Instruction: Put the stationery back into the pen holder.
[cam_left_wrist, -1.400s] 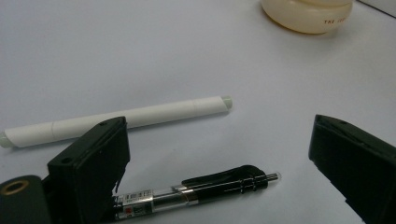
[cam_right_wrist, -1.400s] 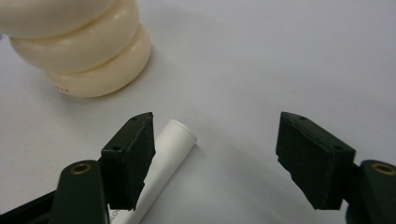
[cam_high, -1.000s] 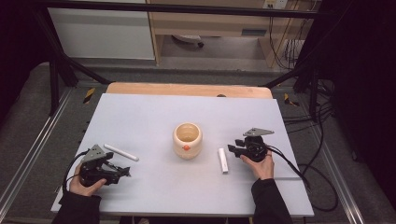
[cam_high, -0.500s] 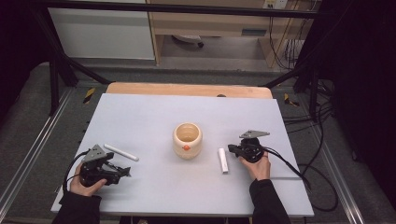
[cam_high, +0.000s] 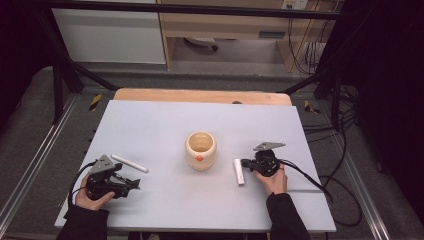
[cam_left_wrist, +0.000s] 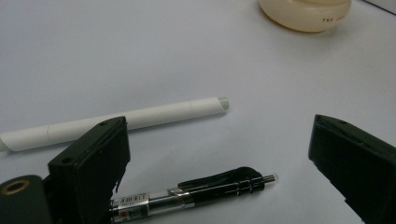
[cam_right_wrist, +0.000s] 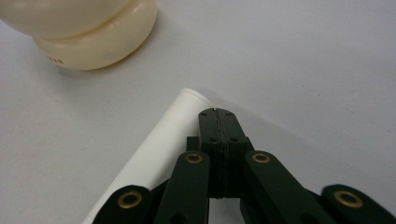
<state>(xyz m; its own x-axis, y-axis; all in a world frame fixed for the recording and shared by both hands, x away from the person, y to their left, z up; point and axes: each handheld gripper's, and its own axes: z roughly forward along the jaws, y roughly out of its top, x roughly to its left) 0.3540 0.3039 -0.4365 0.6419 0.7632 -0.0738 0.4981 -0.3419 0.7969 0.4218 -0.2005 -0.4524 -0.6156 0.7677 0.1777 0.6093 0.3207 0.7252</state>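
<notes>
A cream cup (cam_high: 200, 150) stands at the middle of the white table (cam_high: 165, 120). My left gripper (cam_high: 134, 185) rests at the near left, jaws wide open. In the left gripper view a black pen (cam_left_wrist: 201, 191) lies on the table between its jaws (cam_left_wrist: 217, 128), untouched, with a white marker (cam_left_wrist: 116, 122) just beyond it and the cup (cam_left_wrist: 306, 14) farther off. My right gripper (cam_high: 243, 163) sits right of the cup. Its jaws (cam_right_wrist: 218, 112) are pressed together with nothing between them, over the end of a second white marker (cam_right_wrist: 159, 149), which lies beside the cup (cam_right_wrist: 88, 42).
A wooden strip (cam_high: 200, 96) runs along the table's far edge. Black cables (cam_high: 310, 175) trail from the right gripper across the table's right side. Metal frame rails flank the table, and cabinets stand behind it. There is open table surface in front of and behind the cup.
The right gripper's jaws have closed and the hand has shifted slightly toward the white marker. The left gripper has stayed where it was.
</notes>
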